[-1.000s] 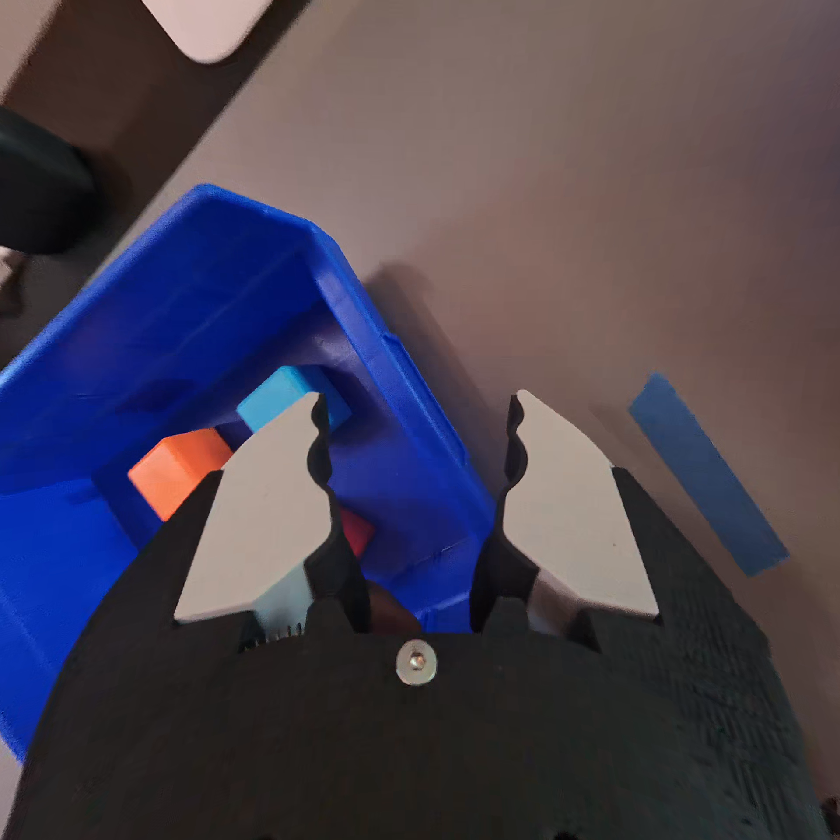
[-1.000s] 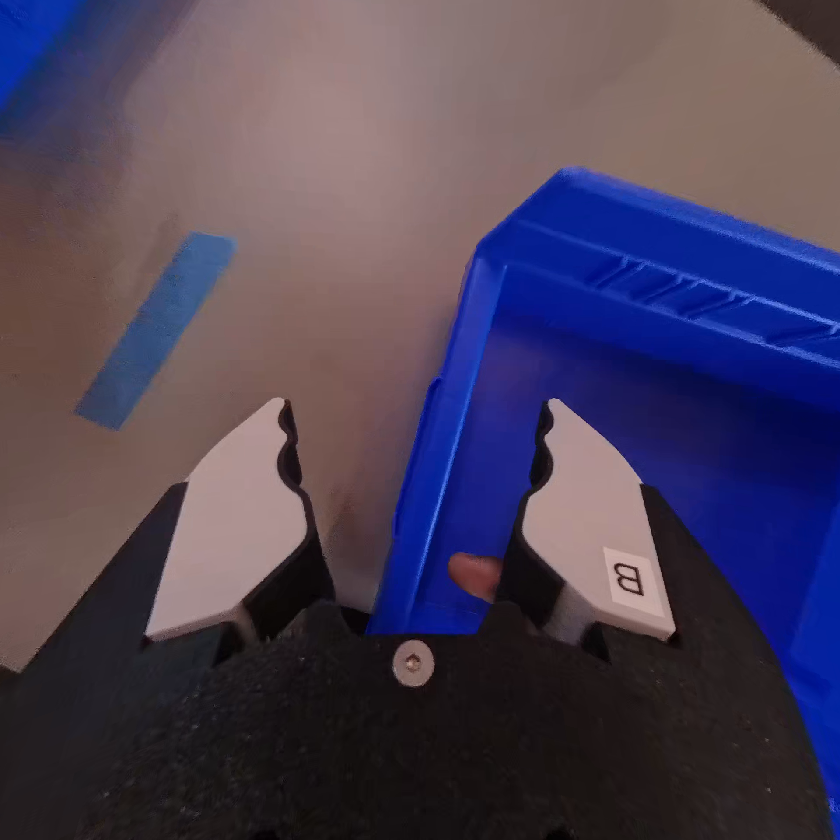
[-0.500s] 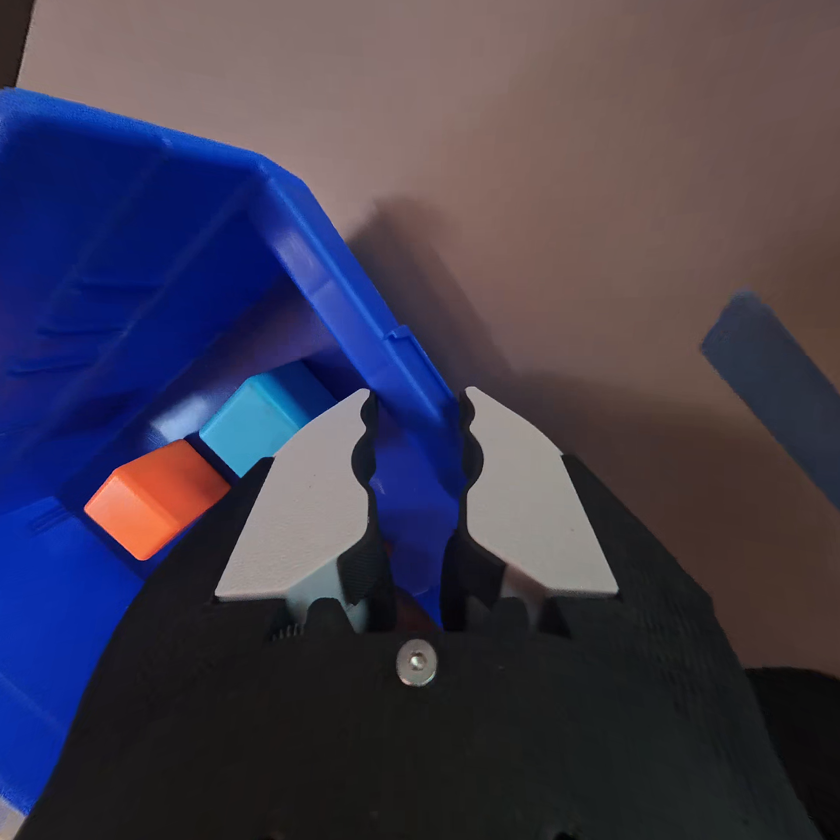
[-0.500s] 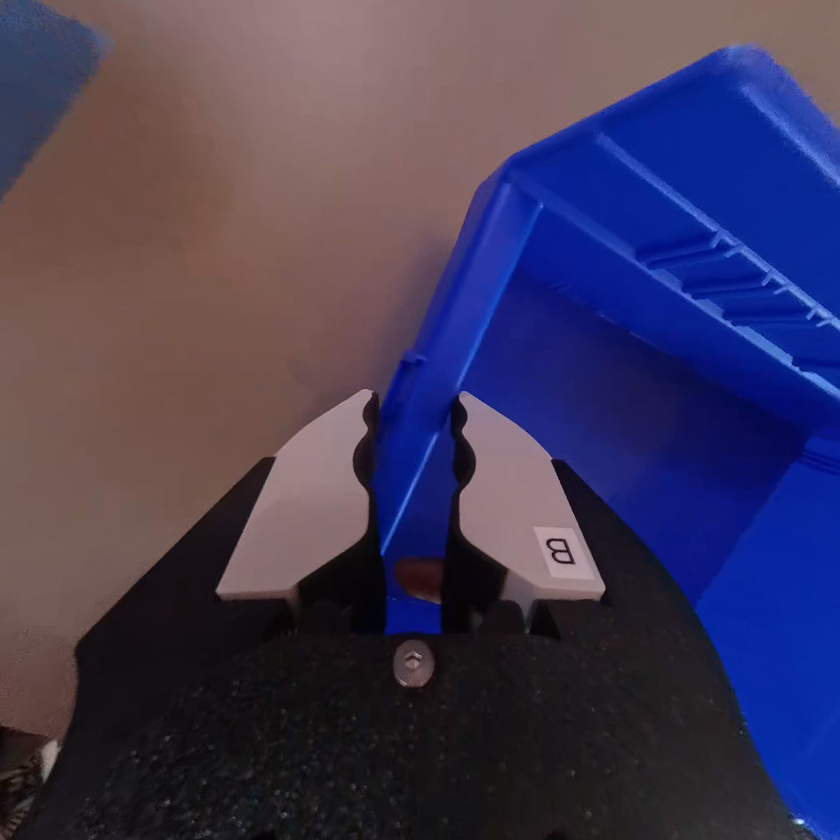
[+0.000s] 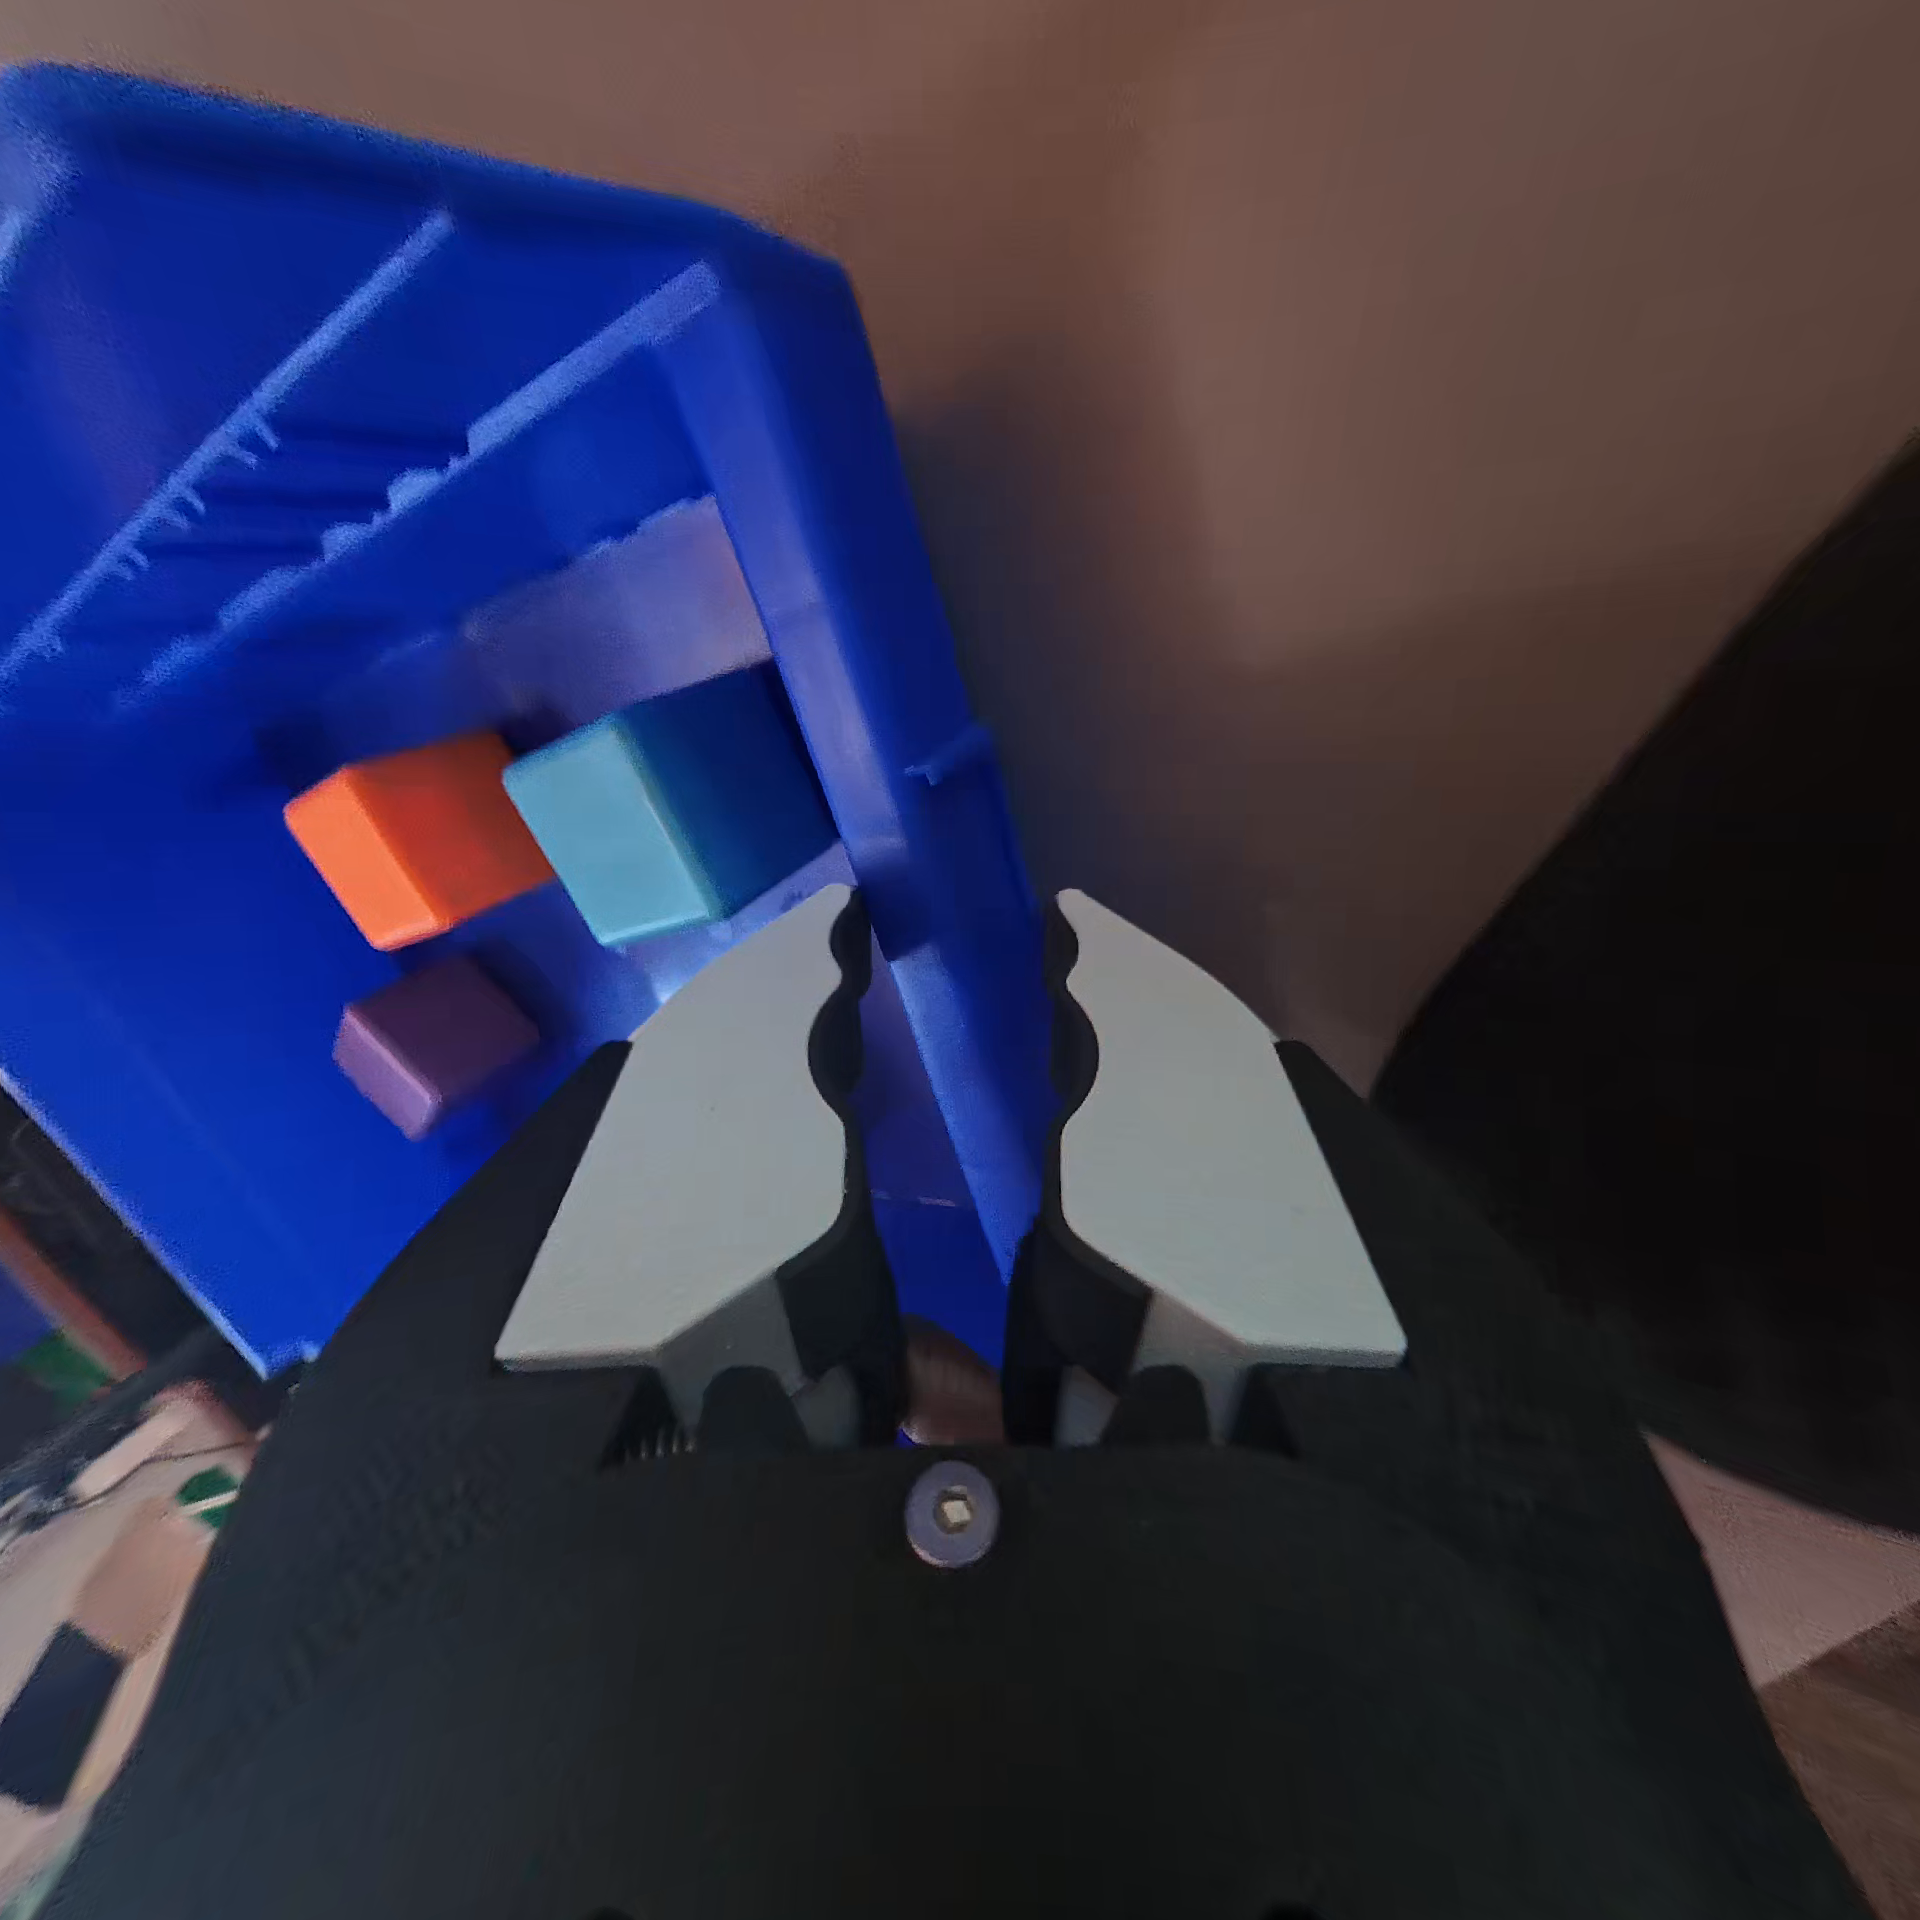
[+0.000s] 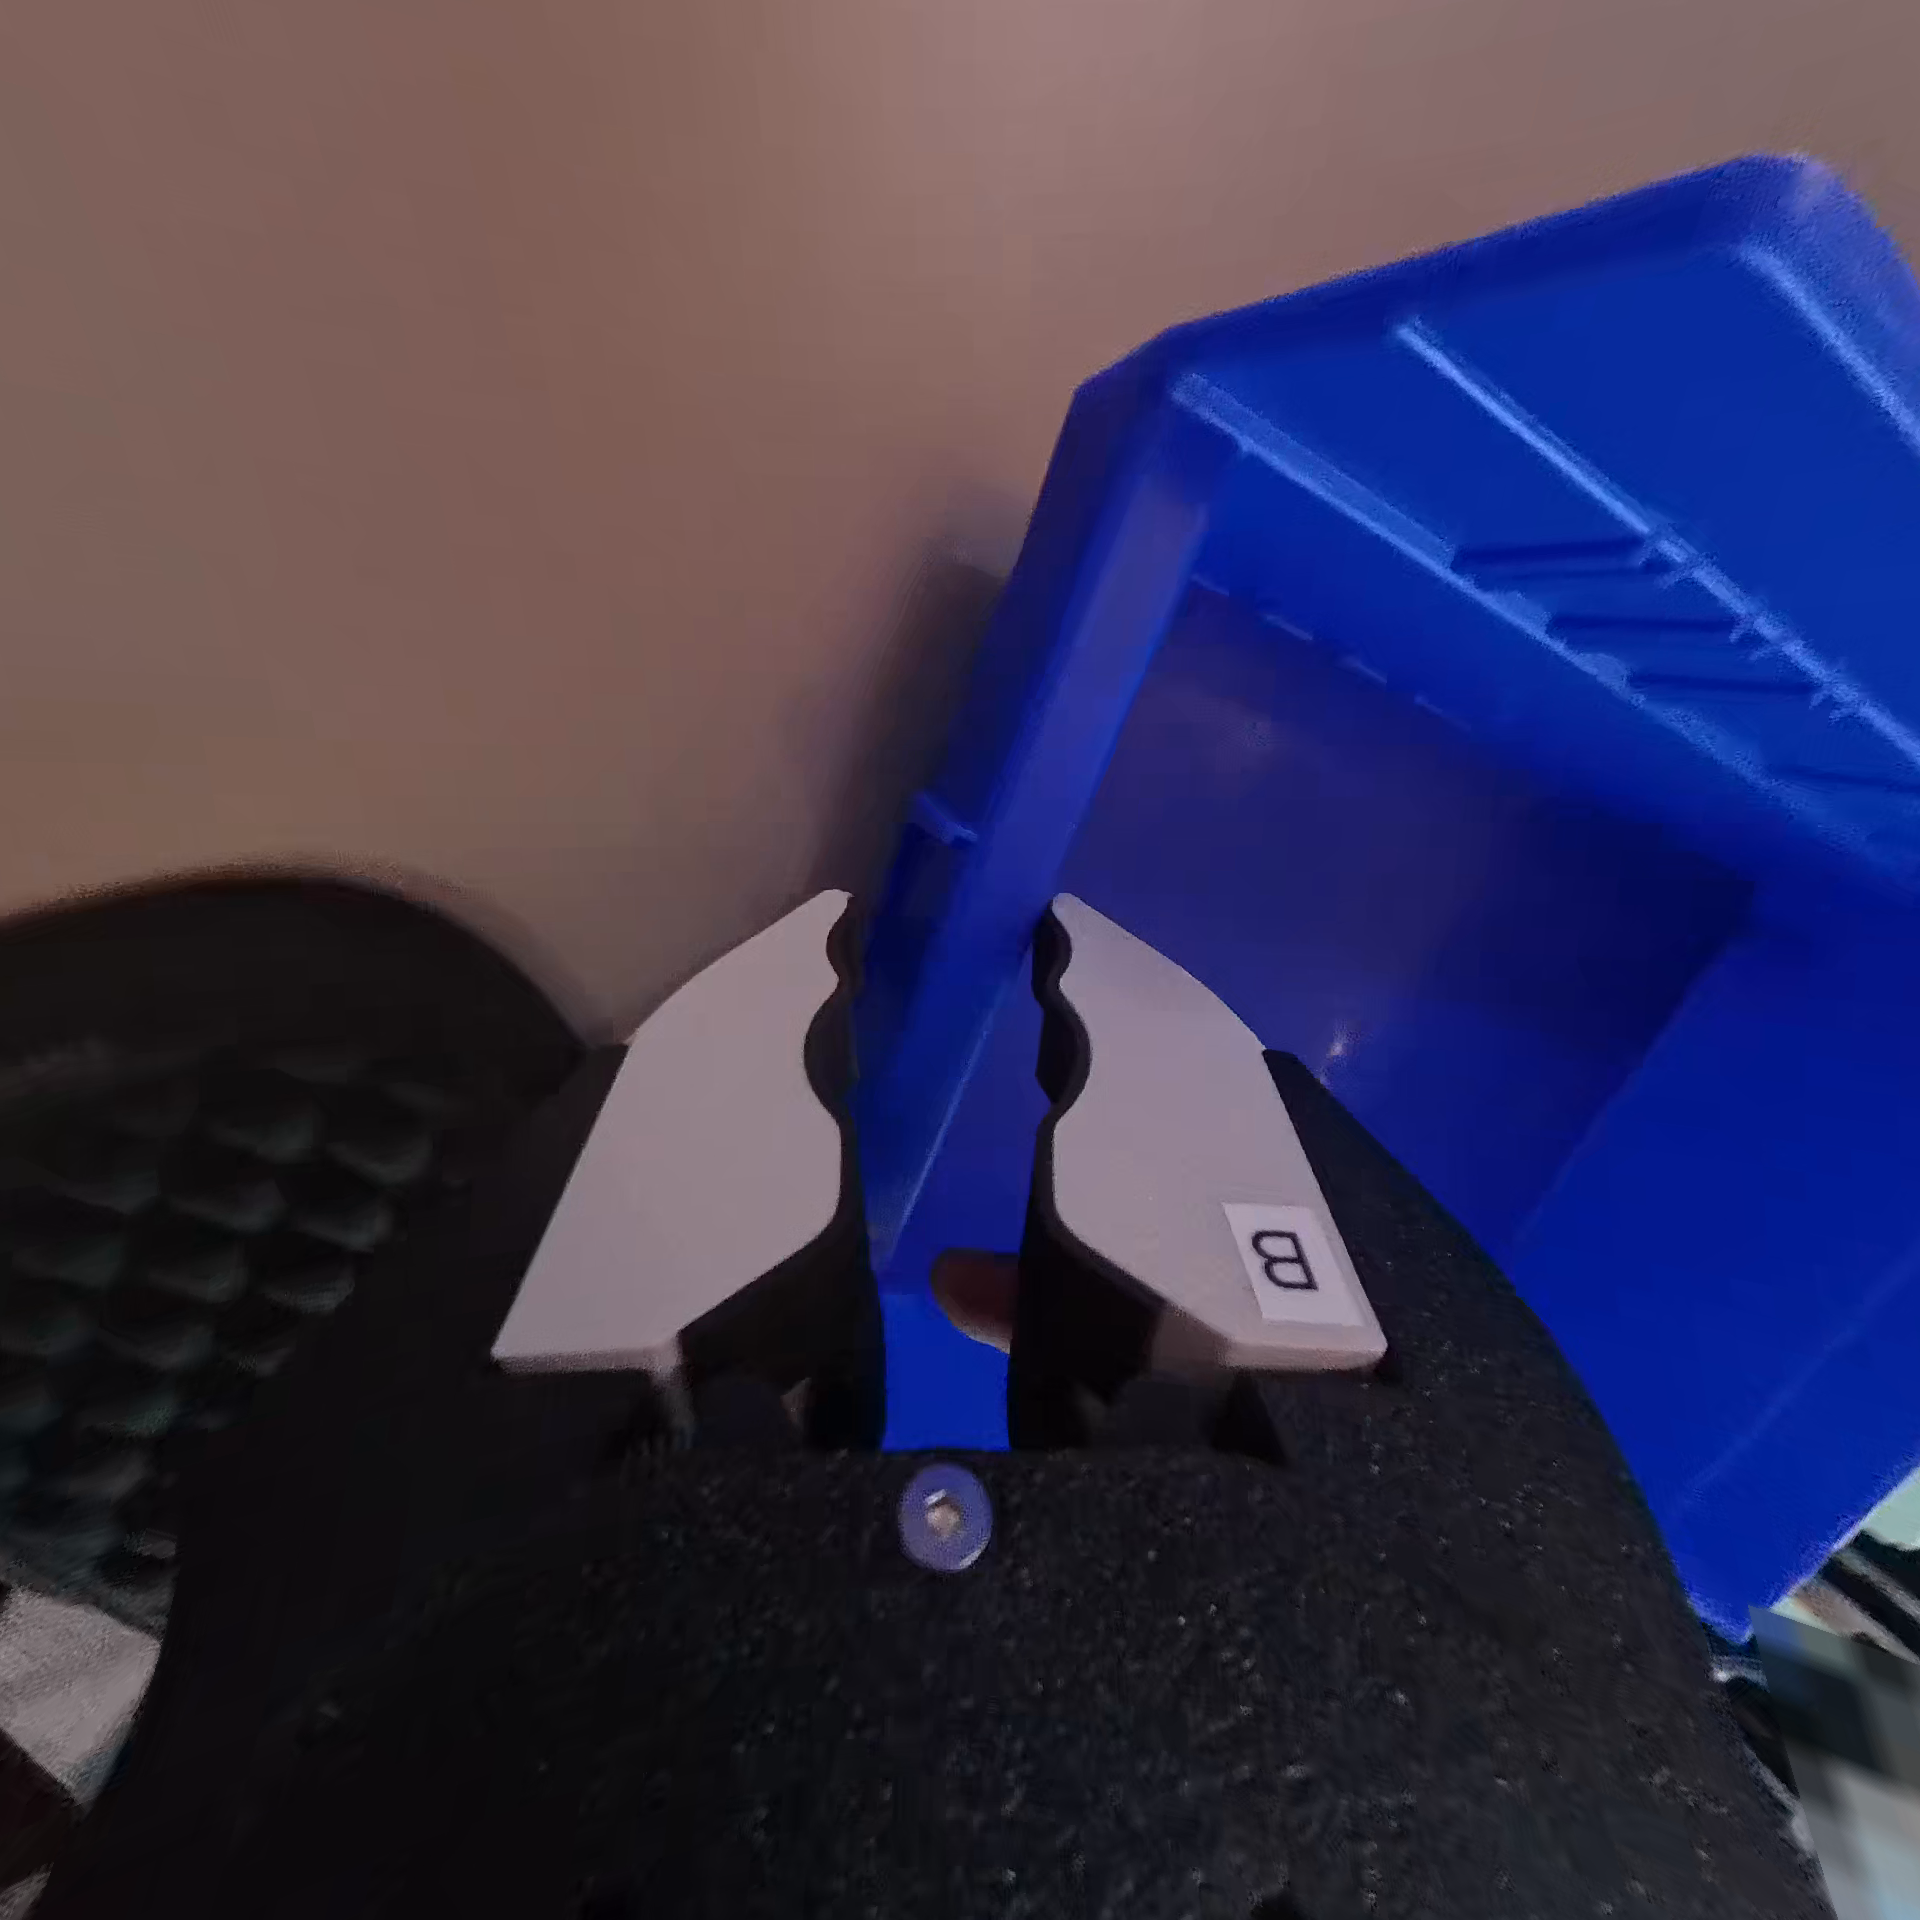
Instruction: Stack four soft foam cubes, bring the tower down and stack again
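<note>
Both wrist views close on bin (image 5: 800, 582).

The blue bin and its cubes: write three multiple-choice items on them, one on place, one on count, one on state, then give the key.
1. Where are the cubes?
A. Inside the blue bin
B. On the bare table
C. Between the right gripper's fingers

2. How many cubes show in the left wrist view?
A. One
B. Three
C. Five

3. What is the left gripper doing?
A. Hanging open over the table
B. Shut on a cube
C. Shut on the bin's wall

Key:
1 A, the orange cube, the light blue cube and the purple cube all lie in the blue bin.
2 B, only those three can be seen.
3 C, the left gripper has the bin's side wall between its fingers, as does the right gripper.
</note>
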Demonstrator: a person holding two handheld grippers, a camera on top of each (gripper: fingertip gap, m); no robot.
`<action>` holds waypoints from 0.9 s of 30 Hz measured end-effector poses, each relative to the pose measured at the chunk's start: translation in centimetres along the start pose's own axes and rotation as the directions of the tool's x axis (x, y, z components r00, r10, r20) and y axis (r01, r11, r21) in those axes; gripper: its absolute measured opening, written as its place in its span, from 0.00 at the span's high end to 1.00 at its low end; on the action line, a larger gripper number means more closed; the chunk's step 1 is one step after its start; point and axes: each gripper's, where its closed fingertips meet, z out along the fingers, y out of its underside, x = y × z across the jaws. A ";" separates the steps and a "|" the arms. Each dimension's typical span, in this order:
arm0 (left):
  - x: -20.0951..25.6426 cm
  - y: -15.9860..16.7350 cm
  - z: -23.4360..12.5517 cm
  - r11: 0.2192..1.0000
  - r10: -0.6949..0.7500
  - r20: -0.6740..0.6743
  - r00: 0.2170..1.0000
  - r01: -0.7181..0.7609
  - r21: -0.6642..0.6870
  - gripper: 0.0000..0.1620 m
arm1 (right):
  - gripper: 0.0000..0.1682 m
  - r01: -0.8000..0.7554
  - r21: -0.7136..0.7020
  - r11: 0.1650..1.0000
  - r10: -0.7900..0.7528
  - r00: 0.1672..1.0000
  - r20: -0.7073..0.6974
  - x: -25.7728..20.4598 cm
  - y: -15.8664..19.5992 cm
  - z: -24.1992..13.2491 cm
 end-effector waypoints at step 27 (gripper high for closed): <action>5.5 10.8 -3.0 0.918 -0.367 0.102 0.925 0.377 -0.121 0.81 | 0.84 -0.021 -0.166 0.986 0.019 1.000 -0.009 -0.9 18.3 -2.4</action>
